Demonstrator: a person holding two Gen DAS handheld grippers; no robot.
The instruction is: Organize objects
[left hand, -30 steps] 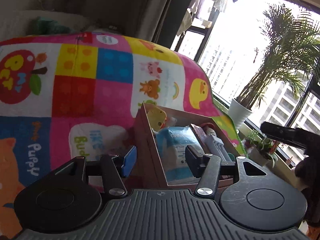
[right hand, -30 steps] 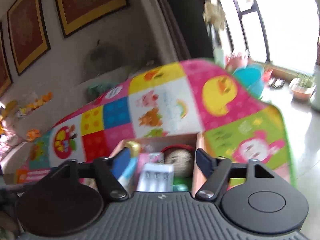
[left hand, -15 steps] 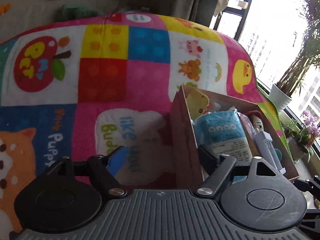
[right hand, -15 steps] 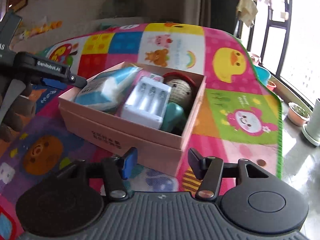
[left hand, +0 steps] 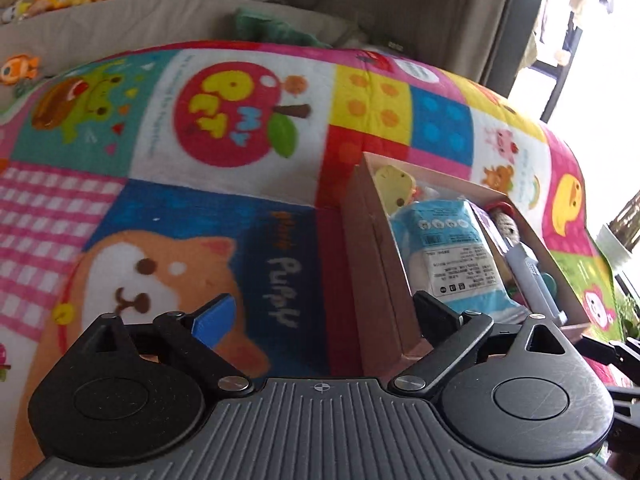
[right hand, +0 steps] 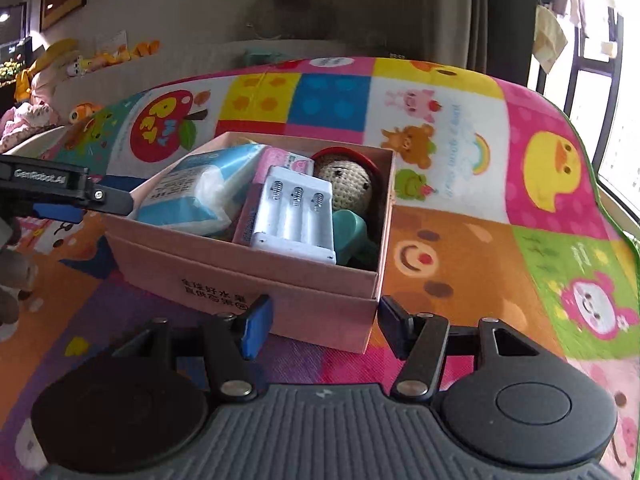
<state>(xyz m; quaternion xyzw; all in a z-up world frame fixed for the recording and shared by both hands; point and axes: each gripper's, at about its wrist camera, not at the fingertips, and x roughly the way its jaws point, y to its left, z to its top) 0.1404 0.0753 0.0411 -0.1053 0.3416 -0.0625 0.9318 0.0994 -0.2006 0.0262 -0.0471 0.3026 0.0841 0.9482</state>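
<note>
A pink cardboard box (right hand: 280, 280) sits on a colourful play mat (right hand: 460, 240). Inside lie a blue tissue pack (right hand: 200, 188), a white battery holder (right hand: 296, 216), a crocheted ball (right hand: 348, 184), a teal item (right hand: 352, 232) and a yellow toy (left hand: 394, 180). My left gripper (left hand: 324, 312) is open and empty, level with the box's left wall (left hand: 372, 264); it also shows in the right wrist view (right hand: 80, 200). My right gripper (right hand: 324, 324) is open and empty, just in front of the box's near wall.
The mat (left hand: 180, 208) covers a raised surface with a drop at its right edge (right hand: 612, 208). A beige sofa back (left hand: 160, 20) with plush toys (right hand: 112, 56) lies behind. Windows and a white plant pot (left hand: 616, 244) stand to the right.
Both grippers have pulled back from over the box and dropped lower. The left has swung to the left of the box; the right now faces its near wall. Both stay open.
</note>
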